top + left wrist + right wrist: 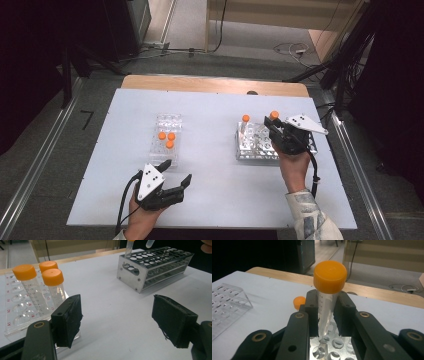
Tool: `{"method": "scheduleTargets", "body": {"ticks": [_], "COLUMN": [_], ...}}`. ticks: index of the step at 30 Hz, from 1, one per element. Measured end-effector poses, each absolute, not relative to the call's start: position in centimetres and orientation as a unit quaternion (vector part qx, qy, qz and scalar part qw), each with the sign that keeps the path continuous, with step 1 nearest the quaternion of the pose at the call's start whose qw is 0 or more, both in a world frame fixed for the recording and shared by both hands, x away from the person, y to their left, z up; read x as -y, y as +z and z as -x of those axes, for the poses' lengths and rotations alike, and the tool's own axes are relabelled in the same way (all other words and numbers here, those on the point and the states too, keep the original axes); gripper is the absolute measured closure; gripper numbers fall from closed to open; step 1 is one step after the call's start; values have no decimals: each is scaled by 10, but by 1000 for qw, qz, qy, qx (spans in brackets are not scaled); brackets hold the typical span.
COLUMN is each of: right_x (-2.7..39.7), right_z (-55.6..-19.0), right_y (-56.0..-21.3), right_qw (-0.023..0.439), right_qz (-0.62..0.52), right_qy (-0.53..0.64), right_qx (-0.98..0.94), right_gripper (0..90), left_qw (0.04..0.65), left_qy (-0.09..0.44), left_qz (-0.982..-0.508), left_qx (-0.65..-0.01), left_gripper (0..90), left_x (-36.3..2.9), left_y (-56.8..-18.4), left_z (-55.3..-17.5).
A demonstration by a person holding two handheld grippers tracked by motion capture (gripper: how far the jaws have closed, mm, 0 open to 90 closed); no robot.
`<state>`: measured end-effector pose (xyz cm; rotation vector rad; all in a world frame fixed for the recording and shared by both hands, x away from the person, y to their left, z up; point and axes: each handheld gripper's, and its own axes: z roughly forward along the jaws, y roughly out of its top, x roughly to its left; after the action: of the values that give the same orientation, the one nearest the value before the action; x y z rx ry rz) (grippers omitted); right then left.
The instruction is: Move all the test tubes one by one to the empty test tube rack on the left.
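Note:
My right gripper (275,131) (327,315) is shut on a clear tube with an orange cap (274,115) (329,277) and holds it upright just above the metal tube rack (250,150) (329,350) (155,265). The tube's tip (150,243) hangs over the rack's holes. One more orange-capped tube (245,119) (299,302) (129,247) stands in the rack's far left corner. Three orange-capped tubes (166,138) (52,280) stand in the clear plastic rack (167,122) (15,315) (227,305). My left gripper (178,170) (120,320) rests open and empty near that rack's front end.
Both racks sit on a white board (210,185) over a wooden table (210,84). Beyond the table's far edge lie cables (292,49) on the floor. Dark equipment (100,30) stands at the back left.

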<state>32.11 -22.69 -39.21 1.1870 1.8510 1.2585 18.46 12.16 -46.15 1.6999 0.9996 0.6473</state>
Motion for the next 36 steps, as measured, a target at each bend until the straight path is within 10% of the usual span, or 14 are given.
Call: {"method": "scheduleTargets", "body": {"ticks": [36], "right_x": [217], "right_z": [-271], "right_y": [-402], "right_qw": [260], "right_qz": [-395], "right_qy": [499], "right_qx": [-726], "right_gripper": [723], "left_qw": [504], "left_qy": [271], "left_qz": [-708], "left_qx": [-414], "left_gripper": [240], "left_x": [-121], "left_y": [-462], "left_z": [-184]}}
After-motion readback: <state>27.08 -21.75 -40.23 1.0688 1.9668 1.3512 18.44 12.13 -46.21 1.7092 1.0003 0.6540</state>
